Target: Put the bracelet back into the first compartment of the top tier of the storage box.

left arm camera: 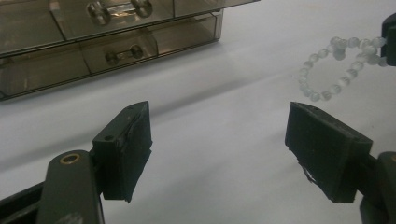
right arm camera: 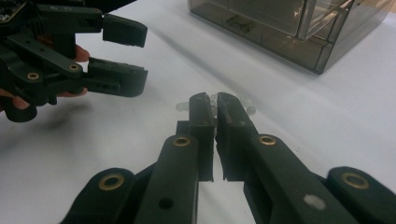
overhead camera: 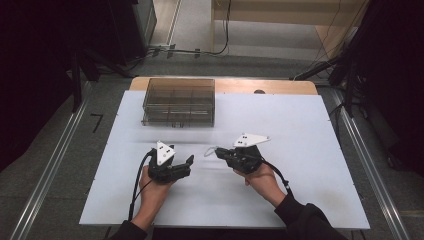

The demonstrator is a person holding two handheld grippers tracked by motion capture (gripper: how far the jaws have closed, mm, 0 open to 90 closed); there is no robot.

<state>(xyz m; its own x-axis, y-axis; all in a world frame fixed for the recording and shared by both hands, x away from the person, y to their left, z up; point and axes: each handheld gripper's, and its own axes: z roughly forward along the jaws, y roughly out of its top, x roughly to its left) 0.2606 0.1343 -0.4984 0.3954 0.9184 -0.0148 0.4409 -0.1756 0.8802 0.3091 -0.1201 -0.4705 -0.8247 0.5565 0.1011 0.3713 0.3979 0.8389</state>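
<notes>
A bracelet of pale translucent beads (overhead camera: 210, 150) hangs from the tips of my right gripper (overhead camera: 218, 152), which is shut on it just above the white table sheet (overhead camera: 300, 150). In the right gripper view the jaws (right arm camera: 215, 112) are pressed together, with beads (right arm camera: 250, 110) showing past both sides. My left gripper (overhead camera: 189, 166) is open with nothing between its pads, a short way left of the bracelet and pointing toward it. Its own view shows the bead loop (left arm camera: 304, 83) ahead to the upper right, beyond the open gripper (left arm camera: 219, 140). The right gripper view shows the left gripper (right arm camera: 133, 53) at upper left.
A smoky transparent drawer box (overhead camera: 178, 100) stands at the back left of the sheet, its drawers with small knob handles facing me (left arm camera: 116, 46). The box corner (right arm camera: 289, 42) lies beyond the right gripper. Dark floor and metal rails surround the table.
</notes>
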